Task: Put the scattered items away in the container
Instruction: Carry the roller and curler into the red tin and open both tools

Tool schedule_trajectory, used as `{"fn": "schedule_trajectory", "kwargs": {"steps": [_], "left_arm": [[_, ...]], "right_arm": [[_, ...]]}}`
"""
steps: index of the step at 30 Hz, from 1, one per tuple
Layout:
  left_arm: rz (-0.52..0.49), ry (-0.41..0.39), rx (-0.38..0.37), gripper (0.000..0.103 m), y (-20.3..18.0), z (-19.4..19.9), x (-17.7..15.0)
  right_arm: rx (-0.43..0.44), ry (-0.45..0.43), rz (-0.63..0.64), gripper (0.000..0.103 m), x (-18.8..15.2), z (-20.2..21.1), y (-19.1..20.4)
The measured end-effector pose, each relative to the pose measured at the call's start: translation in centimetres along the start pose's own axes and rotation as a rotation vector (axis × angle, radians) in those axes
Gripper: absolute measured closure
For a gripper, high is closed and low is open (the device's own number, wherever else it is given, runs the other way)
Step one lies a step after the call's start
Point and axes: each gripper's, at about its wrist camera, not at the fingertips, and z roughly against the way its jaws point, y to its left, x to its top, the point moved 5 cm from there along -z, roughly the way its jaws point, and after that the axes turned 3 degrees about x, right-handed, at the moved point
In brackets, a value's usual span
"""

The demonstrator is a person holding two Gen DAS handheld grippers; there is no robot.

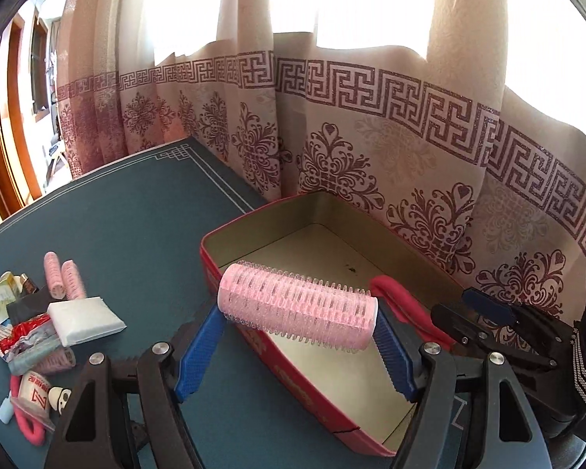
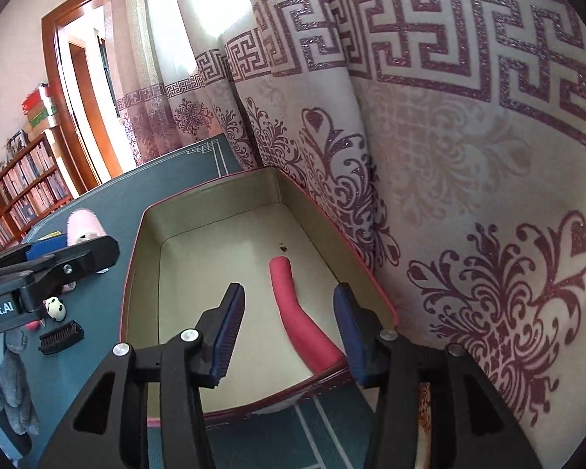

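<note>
A red box with a cream inside stands on the blue table mat against the curtain. My left gripper is shut on a pink hair roller, held crosswise by its ends above the box's near left rim. In the right wrist view, my right gripper hangs open over the near end of the box. A red-pink foam rod lies inside, leaning on the near wall between the pads, which do not press on it. The left gripper and its roller show at the left there.
A pile lies left of the box: two pink rollers, a white packet, a red packet, a pink foam rod and a panda figure. A black comb piece and grey cloth lie nearby. The curtain hangs right behind the box.
</note>
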Motion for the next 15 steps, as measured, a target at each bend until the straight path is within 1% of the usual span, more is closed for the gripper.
{"fn": "schedule_trajectory", "kwargs": {"steps": [3, 4, 5, 9, 15], "left_arm": [[0.0, 0.02, -0.022, 0.026, -0.9, -0.8, 0.0], [0.002, 0.024, -0.024, 0.02, -1.1, -0.9, 0.0], [0.005, 0.024, -0.026, 0.018, -1.1, -1.0, 0.0], [0.02, 0.024, -0.026, 0.018, -0.6, -0.8, -0.3], [0.075, 0.022, -0.009, 0.018, 1.6, 0.2, -1.3]], "right_arm": [[-0.013, -0.019, 0.003, 0.044, 0.1, 0.3, -0.2], [-0.013, -0.022, 0.001, 0.042, 0.2, 0.4, -0.4], [-0.011, -0.024, -0.003, 0.04, 0.2, 0.4, -0.4], [-0.006, -0.021, -0.018, 0.038, 0.1, 0.4, -0.7], [0.002, -0.011, -0.017, 0.035, -0.3, 0.2, 0.1]]}}
